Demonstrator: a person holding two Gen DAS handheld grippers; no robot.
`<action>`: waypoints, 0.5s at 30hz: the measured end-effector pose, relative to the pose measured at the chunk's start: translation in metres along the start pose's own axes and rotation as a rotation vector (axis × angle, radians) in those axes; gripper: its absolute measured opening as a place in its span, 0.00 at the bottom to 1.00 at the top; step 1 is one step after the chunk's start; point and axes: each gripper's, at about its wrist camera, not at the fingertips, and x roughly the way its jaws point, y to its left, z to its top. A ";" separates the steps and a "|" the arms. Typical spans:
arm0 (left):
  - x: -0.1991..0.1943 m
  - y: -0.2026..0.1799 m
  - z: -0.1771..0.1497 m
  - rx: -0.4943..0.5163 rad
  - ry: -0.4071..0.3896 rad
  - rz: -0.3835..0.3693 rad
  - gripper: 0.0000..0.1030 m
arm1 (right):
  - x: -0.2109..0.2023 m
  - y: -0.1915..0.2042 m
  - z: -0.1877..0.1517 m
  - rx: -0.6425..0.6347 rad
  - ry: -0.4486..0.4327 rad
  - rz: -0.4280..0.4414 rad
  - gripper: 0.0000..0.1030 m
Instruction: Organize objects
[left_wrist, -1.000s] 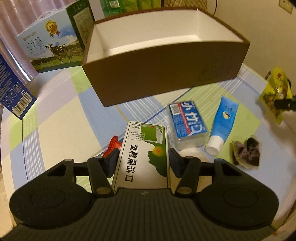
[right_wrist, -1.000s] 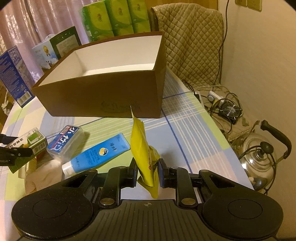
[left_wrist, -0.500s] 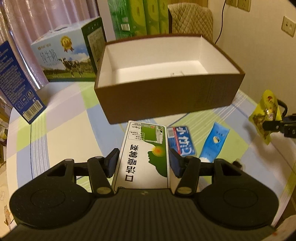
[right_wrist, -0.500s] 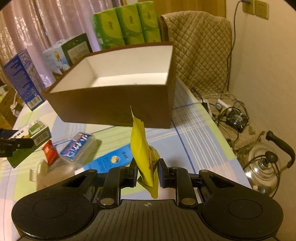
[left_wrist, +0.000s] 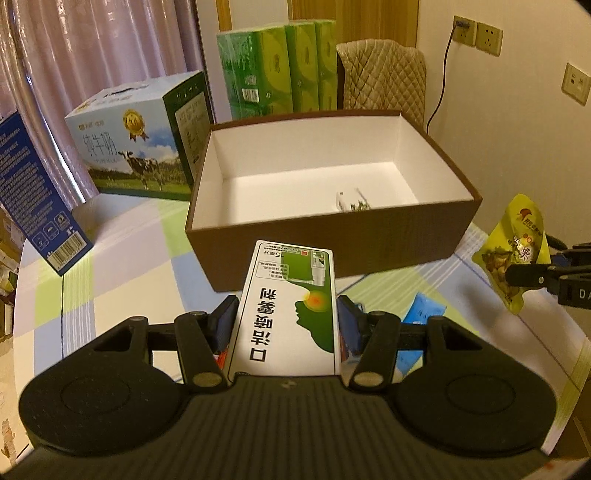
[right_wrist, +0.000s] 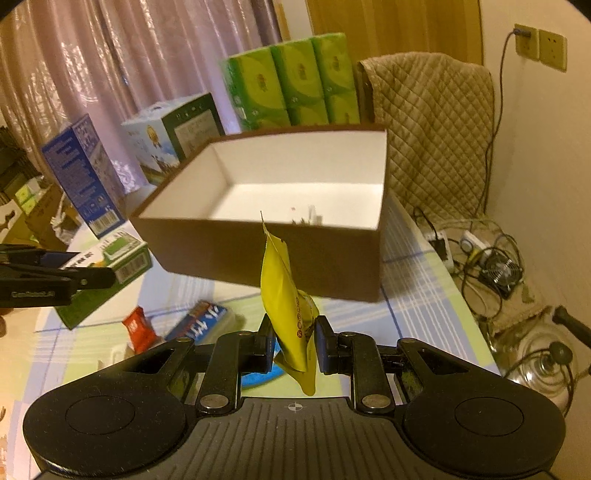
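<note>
My left gripper (left_wrist: 288, 321) is shut on a white and green spray box (left_wrist: 288, 310), held above the table in front of the brown storage box (left_wrist: 332, 243). The same spray box (right_wrist: 110, 258) shows at the left of the right wrist view. My right gripper (right_wrist: 293, 341) is shut on a yellow snack pouch (right_wrist: 286, 295), standing on edge and lifted off the table. That snack pouch (left_wrist: 517, 251) appears at the right of the left wrist view. The brown storage box (right_wrist: 277, 254) has a white inside with one small packet (left_wrist: 352, 201) on its floor.
On the checked tablecloth (left_wrist: 110, 258) lie a blue tube (left_wrist: 421, 317), a blue tissue pack (right_wrist: 203, 319) and a red sachet (right_wrist: 138, 328). Behind the storage box stand a milk carton (left_wrist: 136, 147), green tissue packs (left_wrist: 277, 70) and a blue box (left_wrist: 33, 195). A kettle (right_wrist: 543, 365) sits on the floor, right.
Both grippers have risen with their loads. The inside of the storage box is now visible from above, and the items left on the table have dropped low in both views.
</note>
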 end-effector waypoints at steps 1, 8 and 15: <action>0.000 -0.001 0.002 -0.001 -0.004 0.000 0.51 | -0.001 0.000 0.003 -0.001 -0.005 0.007 0.18; 0.006 -0.004 0.022 -0.004 -0.032 0.000 0.50 | -0.005 0.002 0.029 -0.008 -0.053 0.046 0.18; 0.018 -0.008 0.045 0.005 -0.055 -0.007 0.50 | 0.001 0.005 0.057 -0.027 -0.095 0.071 0.18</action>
